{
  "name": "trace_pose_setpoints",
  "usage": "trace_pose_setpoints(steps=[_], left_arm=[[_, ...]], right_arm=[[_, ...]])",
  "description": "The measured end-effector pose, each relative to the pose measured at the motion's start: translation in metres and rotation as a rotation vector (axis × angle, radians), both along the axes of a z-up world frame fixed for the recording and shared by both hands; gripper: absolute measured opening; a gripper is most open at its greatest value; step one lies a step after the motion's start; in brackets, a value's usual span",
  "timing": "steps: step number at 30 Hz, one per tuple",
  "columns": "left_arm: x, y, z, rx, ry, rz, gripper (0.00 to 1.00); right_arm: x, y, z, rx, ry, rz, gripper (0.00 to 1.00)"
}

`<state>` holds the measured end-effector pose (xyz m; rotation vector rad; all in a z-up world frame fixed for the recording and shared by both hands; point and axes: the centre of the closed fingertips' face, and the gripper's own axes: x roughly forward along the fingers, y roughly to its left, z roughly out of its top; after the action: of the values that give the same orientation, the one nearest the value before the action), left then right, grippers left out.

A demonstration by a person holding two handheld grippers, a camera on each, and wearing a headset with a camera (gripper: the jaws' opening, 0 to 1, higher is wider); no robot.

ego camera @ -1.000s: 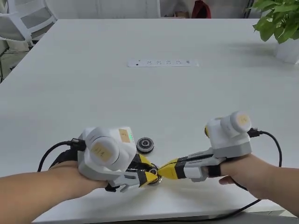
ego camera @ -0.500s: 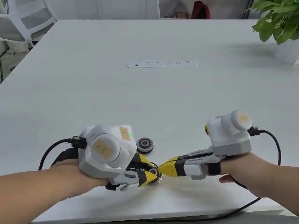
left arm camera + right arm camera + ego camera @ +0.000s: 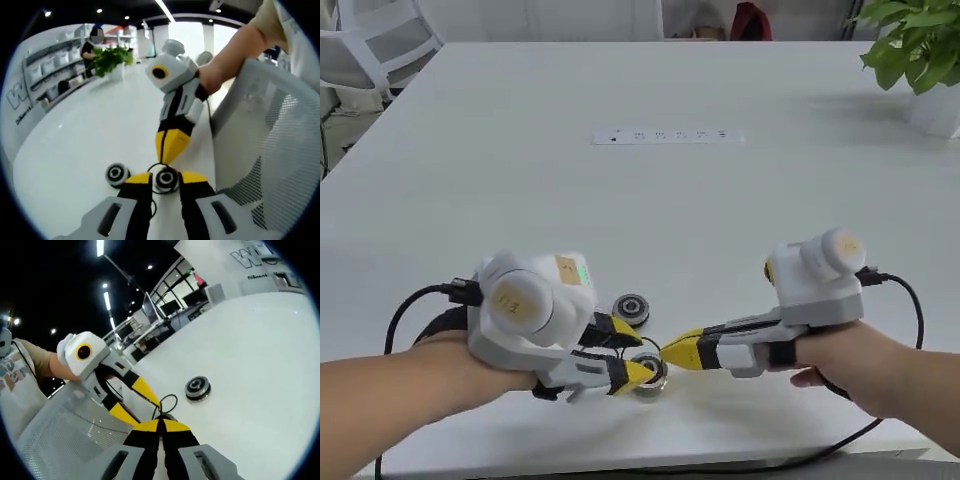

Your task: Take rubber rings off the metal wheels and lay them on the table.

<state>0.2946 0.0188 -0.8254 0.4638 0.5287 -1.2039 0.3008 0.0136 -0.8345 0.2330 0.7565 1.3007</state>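
My left gripper [image 3: 638, 358] is shut on a small metal wheel [image 3: 650, 371] just above the table near its front edge; in the left gripper view the wheel [image 3: 166, 179] sits between the yellow fingertips. My right gripper [image 3: 670, 353] points at it from the right, jaws shut on a thin black rubber ring [image 3: 160, 164] that loops out from the wheel. In the right gripper view the ring [image 3: 169, 396] arcs up from my closed tips [image 3: 161, 424]. A second wheel [image 3: 631, 308] lies flat on the table just behind.
A white power strip [image 3: 670, 134] lies mid-table. A potted plant [image 3: 910, 50] stands at the far right corner and a white chair [image 3: 370, 50] at the far left. A mesh chair back [image 3: 270, 150] is beside the table's near edge.
The left gripper has shifted left and slightly down with the wheel, opening a small gap to the right gripper. The held wheel now shows more plainly; the ring loop is drawn out.
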Motion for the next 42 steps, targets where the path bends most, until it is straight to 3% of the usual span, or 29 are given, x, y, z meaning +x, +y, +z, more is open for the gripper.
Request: trace_pose_setpoints(steps=[15, 29, 42], left_arm=[[-0.001, 0.019, 0.03, -0.078, -0.012, 0.032, 0.35], [0.004, 0.05, 0.037, -0.097, -0.016, 0.105, 0.47], [0.004, 0.07, 0.037, -0.1, -0.017, 0.155, 0.55]], right_arm=[[-0.003, 0.011, 0.022, 0.031, -0.013, 0.007, 0.0], [0.002, 0.028, 0.033, 0.033, -0.023, 0.039, 0.0], [0.009, 0.045, 0.026, 0.015, -0.011, 0.06, 0.0]])
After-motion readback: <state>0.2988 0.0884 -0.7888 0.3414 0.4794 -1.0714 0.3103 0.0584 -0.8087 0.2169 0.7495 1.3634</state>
